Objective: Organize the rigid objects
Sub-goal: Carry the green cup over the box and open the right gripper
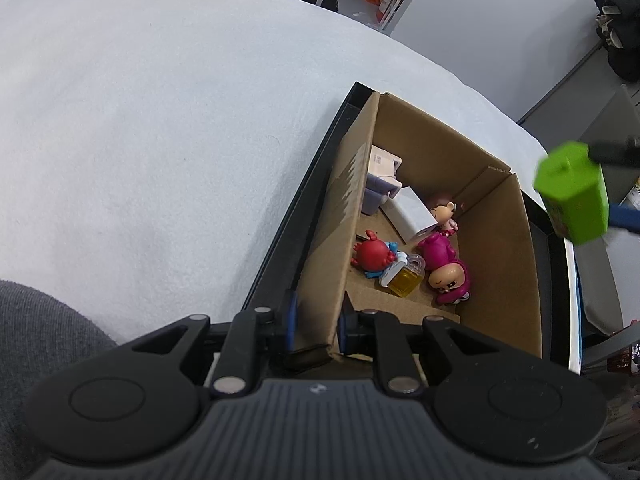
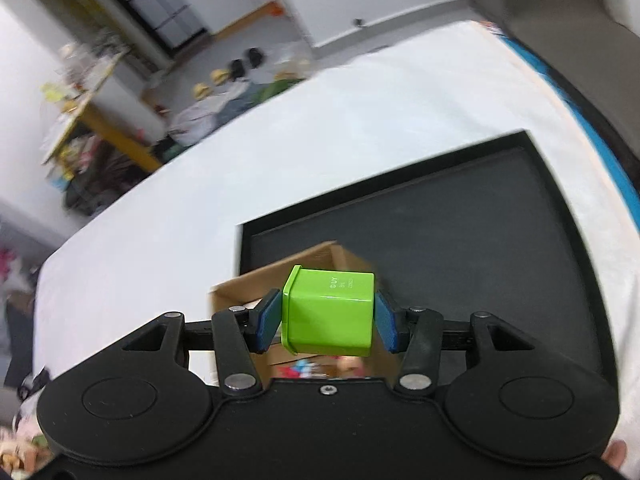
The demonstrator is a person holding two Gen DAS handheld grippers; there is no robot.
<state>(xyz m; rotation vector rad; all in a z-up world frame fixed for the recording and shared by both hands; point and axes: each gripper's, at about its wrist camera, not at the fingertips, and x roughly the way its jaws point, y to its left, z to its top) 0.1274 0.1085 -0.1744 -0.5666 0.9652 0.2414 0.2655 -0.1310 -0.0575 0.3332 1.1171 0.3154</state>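
Left wrist view: the left gripper (image 1: 316, 330) clamps its blue-padded jaws on the near wall of an open cardboard box (image 1: 496, 216), one pad outside the wall and one inside. The box stands on a black tray (image 1: 308, 200), which rests on a surface covered in white cloth (image 1: 160, 120) (whether table or bed cannot be told). On the box floor lie several small rigid objects: a red crab figure (image 1: 370, 256), a yellow perfume bottle (image 1: 404, 280) touching it, a magenta doll (image 1: 444, 268) lying on its side, a smaller pink doll (image 1: 444, 212) near the far corner, a white box (image 1: 412, 212) tilted beside it, and a lilac-and-white toy (image 1: 380, 180) against the left wall. At the right edge of this view, a green container (image 1: 572, 192) hangs in the air above and to the right of the box rim, held between dark fingers with blue pads.

Right wrist view: the right gripper (image 2: 326, 322) closes its jaws on the green container (image 2: 330, 312), a blue pad pressing each of two opposite sides; the container lies on its side, its rimmed end to the left, with small embossed lettering on the upper face. Below and behind it appear the cardboard box (image 2: 248, 286) and the bare dark floor of the black tray (image 2: 460, 220). The background is motion-blurred.
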